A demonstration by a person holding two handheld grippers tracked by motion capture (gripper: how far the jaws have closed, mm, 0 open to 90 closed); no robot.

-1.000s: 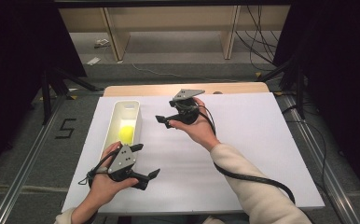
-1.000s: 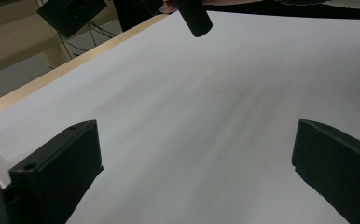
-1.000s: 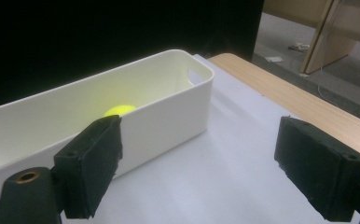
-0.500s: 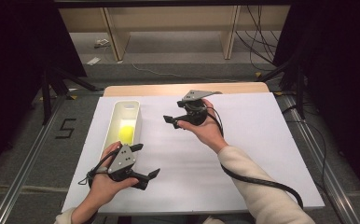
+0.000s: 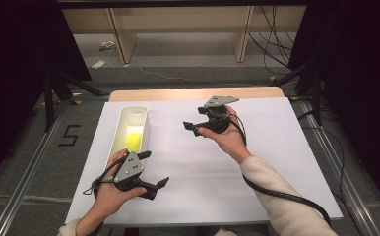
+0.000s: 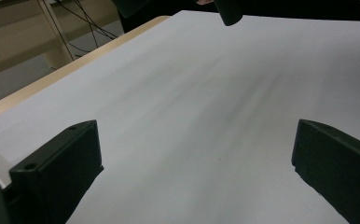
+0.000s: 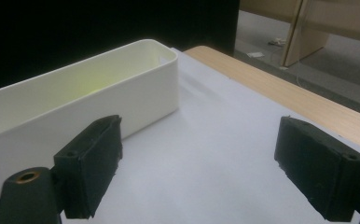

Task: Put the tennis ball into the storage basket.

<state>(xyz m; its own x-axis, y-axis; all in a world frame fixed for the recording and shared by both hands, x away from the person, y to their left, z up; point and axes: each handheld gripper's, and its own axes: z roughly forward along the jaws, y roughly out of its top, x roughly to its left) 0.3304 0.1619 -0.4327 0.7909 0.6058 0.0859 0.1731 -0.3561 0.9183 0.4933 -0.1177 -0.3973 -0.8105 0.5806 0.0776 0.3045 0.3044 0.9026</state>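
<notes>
Dark room, white worktop (image 5: 276,162) mostly bare. White bin (image 5: 124,129) at 10 o'clock holds a yellow ball (image 5: 134,141). Right tongs (image 5: 194,125) near centre, left tongs (image 5: 154,169) at 7 o'clock, both wide open, empty. Risk: either could clip the bin wall and tip it when reaching in.

Overhead light is even on the white table (image 5: 276,162), with dark surroundings on both sides of the high view. Soft shadows sit under both hands. The inside of the white bin (image 5: 129,129) glows yellow-green near the table's left edge. Left gripper view: table surface streaky and smeared, jaws near-black with little detail. Right gripper view is dim and slightly soft; the bin (image 7: 99,98) wall shows a faint green tint.
</notes>
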